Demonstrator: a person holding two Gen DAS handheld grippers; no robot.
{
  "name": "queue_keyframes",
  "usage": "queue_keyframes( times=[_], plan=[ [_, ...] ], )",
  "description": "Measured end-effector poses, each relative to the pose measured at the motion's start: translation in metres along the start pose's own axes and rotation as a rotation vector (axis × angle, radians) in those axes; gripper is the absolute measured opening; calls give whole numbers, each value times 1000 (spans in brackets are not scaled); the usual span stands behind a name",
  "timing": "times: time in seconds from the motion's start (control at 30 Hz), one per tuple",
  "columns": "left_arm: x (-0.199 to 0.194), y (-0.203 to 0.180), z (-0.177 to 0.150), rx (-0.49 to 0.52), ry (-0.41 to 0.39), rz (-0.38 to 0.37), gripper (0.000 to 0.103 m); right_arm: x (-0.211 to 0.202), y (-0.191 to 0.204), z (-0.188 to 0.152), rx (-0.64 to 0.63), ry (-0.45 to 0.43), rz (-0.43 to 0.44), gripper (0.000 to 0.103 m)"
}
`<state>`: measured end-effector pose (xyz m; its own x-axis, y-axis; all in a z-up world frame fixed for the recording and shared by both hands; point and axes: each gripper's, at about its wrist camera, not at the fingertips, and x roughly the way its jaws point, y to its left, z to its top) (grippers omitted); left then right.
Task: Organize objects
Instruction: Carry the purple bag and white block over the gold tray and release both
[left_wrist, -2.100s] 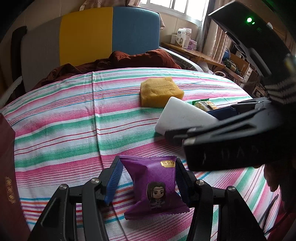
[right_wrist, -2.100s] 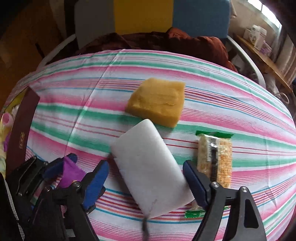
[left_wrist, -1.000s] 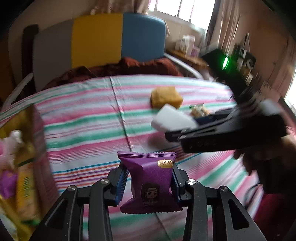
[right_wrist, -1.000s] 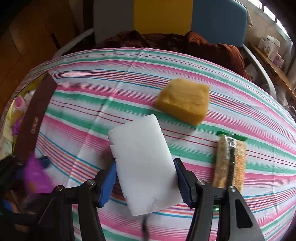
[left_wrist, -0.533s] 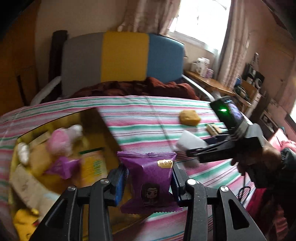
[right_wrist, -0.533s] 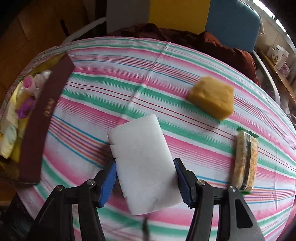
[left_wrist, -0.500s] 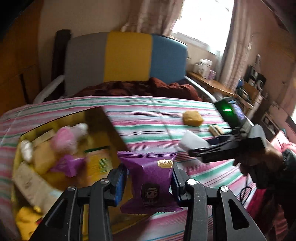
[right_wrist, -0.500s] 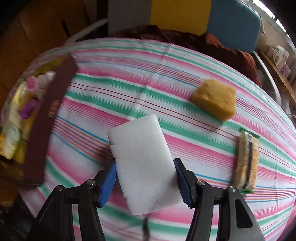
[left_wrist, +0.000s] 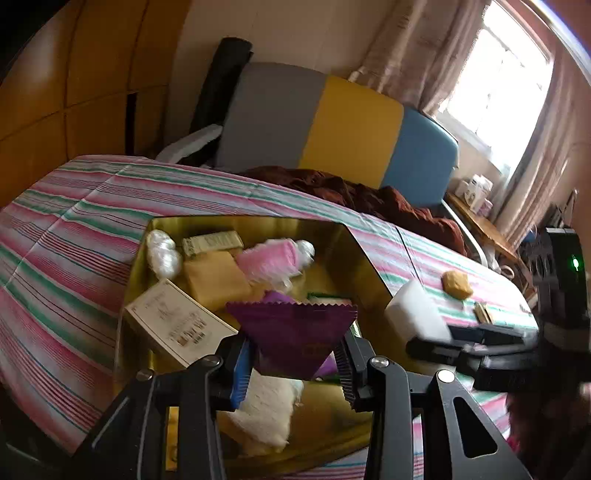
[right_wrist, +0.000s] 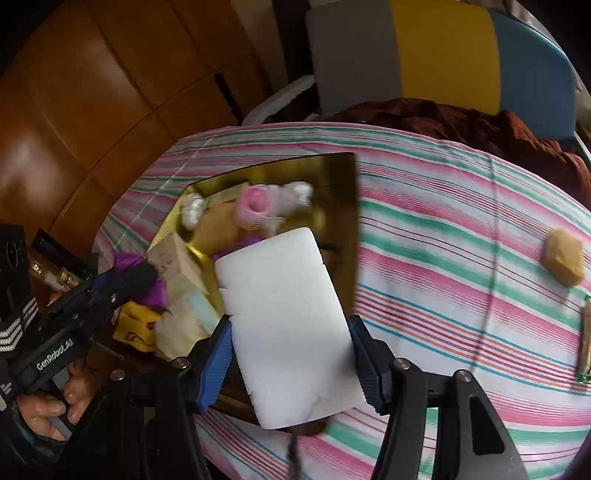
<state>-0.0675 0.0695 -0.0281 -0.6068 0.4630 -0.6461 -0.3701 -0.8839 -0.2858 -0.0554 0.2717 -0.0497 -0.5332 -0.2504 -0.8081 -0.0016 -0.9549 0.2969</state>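
Observation:
My left gripper (left_wrist: 291, 363) is shut on a purple snack packet (left_wrist: 291, 334) and holds it above the open gold box (left_wrist: 365, 258), tilted forward. The box holds several items: a pink roll (left_wrist: 271, 260), a tan block (left_wrist: 214, 280), a white carton (left_wrist: 177, 325). My right gripper (right_wrist: 291, 354) is shut on a white foam block (right_wrist: 286, 317) and holds it over the box's right side (right_wrist: 343, 192). The left gripper (right_wrist: 122, 280) also shows at the left of the right wrist view, the right gripper (left_wrist: 454, 338) at the right of the left wrist view.
On the striped tablecloth (right_wrist: 461, 229) to the right lie a yellow sponge (right_wrist: 563, 262) and a cereal bar in a clear wrapper (right_wrist: 585, 343). A grey, yellow and blue chair back (left_wrist: 332, 125) and brown clothing (left_wrist: 351, 188) stand behind the table.
Both grippers have swung left from the table's middle to the gold box, each still holding its object. The purple packet now tips forward over the box.

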Motion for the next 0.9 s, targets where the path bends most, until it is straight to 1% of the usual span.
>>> queue_keyframes(
  times=[0.13,0.2,0.3,0.33,0.37,0.4,0.47,0.63,0.73,0.9],
  plan=[
    [-1,-3,8,36,-28,25,39,13,12,1,2,10,-8,61],
    [0,-4,11,43,-31,25,39,17,14,0,8,13,-11,62],
    [6,-8,14,61,-30,35,39,21,18,-2,-6,8,-32,66],
    [7,-9,14,63,-32,43,39,23,20,-2,-15,10,-44,71],
    [8,-11,15,68,-35,51,41,24,21,-4,-23,12,-62,74],
    [9,-14,15,82,-34,57,47,24,22,-5,-27,12,-76,77],
    [8,-17,14,100,-45,72,51,27,22,-8,-25,17,-78,77],
    [4,-22,11,128,-55,100,52,28,21,-14,-17,10,-98,77],
    [2,-25,8,143,-62,122,55,23,20,-16,-11,-4,-113,78],
    [-6,-29,4,163,-84,145,63,11,16,-18,5,-43,-153,79]
  ],
)
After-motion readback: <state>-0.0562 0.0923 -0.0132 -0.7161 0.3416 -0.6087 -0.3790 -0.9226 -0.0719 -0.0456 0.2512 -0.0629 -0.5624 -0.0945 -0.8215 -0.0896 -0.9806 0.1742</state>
